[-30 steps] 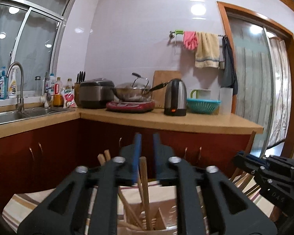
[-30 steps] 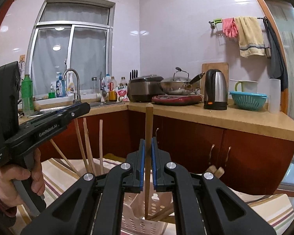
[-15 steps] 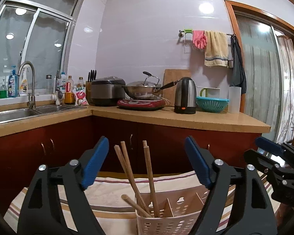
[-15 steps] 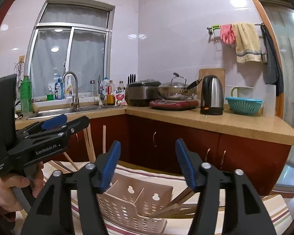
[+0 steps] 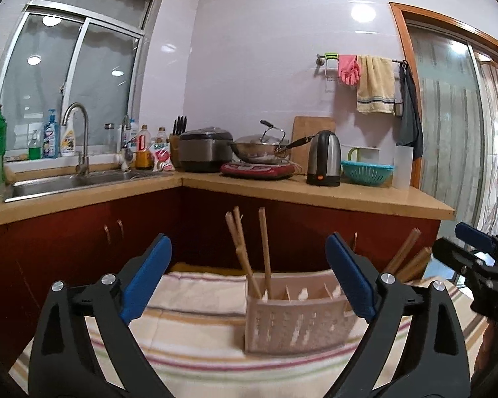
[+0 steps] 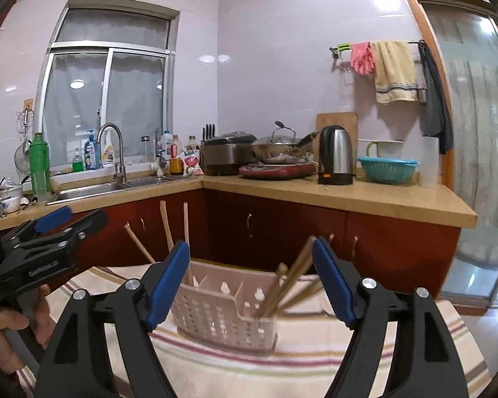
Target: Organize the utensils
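We have both tools standing wide and empty: the left gripper (image 5: 249,278) has just been opening, its blue pads spread to either side of the pale perforated plastic utensil caddy (image 5: 292,325) with nothing between them, and the right gripper (image 6: 252,285) has likewise just been opening and holds nothing. The caddy sits on the striped cloth (image 5: 196,341) that covers the table, at about six o'clock in both wrist views, just past the fingertips. In the left view, its end compartment at nine o'clock holds a set of brown wooden chopsticks (image 5: 264,248) standing nearly upright, and a second bundle of wooden chopsticks (image 6: 289,282) leans out toward two o'clock from the opposite end compartment in the right view. The middle compartments look empty. We judge the sorting well advanced, perhaps done: every chopstick we can see is already in the caddy, and no loose utensil shows on the visible cloth. Whether anything is left below the frames we cannot tell. Beyond, the tan kitchen counter (image 6: 348,195) is well apart from our work.
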`<state>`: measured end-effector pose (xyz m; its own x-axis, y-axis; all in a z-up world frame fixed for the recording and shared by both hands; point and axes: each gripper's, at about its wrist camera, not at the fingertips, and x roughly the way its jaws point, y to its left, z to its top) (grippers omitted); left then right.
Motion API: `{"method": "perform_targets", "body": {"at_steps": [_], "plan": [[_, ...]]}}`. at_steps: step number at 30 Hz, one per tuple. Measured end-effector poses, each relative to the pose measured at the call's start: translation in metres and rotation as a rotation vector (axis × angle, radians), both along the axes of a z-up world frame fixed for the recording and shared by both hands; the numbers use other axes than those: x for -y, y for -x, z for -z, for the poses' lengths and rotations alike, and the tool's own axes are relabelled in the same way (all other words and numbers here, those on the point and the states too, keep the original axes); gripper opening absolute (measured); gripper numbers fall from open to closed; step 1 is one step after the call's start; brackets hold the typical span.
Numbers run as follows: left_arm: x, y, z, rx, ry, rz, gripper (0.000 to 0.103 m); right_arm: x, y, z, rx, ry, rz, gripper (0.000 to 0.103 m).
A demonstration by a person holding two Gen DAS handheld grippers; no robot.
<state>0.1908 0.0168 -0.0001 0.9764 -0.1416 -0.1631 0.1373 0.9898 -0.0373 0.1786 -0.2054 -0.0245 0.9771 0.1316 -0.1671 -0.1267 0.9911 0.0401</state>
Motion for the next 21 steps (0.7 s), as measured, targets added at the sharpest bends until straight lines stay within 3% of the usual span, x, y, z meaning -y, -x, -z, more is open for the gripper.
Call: {"method": "perform_targets", "body": {"at_steps": [9, 21], "plan": [[-0.014, 0.054, 0.021, -0.08, 0.018, -0.034, 0.093, 0.006, 0.045, 0.014, -0.041, -0.012, 0.048, 0.08], [-0.021, 0.13, 0.017, -0.083, 0.039, -0.049, 0.098, 0.01, 0.109, 0.027, -0.064, -0.008, 0.081, 0.085]]}}
